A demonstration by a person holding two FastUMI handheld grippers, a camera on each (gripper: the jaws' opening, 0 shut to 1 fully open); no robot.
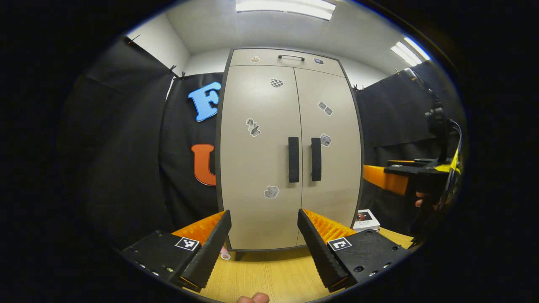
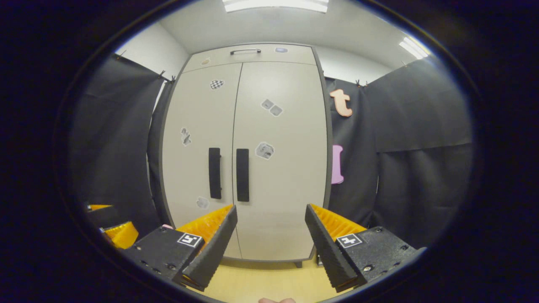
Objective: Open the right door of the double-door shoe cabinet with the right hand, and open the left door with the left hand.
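Both grippers, left (image 1: 264,216) and right (image 2: 270,212), spread wide (grasping nothing) before shut cabinet (image 1: 290,168)

Bright, even light from ceiling strip lights (image 1: 286,7); mild glare there. Sharp focus centrally. Strong fisheye bending at edges. Soft sheen on cabinet doors (image 2: 278,168).

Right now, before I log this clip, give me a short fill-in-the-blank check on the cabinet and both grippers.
1. Both doors of the shoe cabinet are ____.
2. The left gripper and the right gripper both have their jaws ____.
3. The two black door handles, left door handle and right door handle, stand ____, side by side at the doors' meeting edges.
4. The cabinet stands on a ____ tabletop.

Missing words: closed; open; upright; wooden
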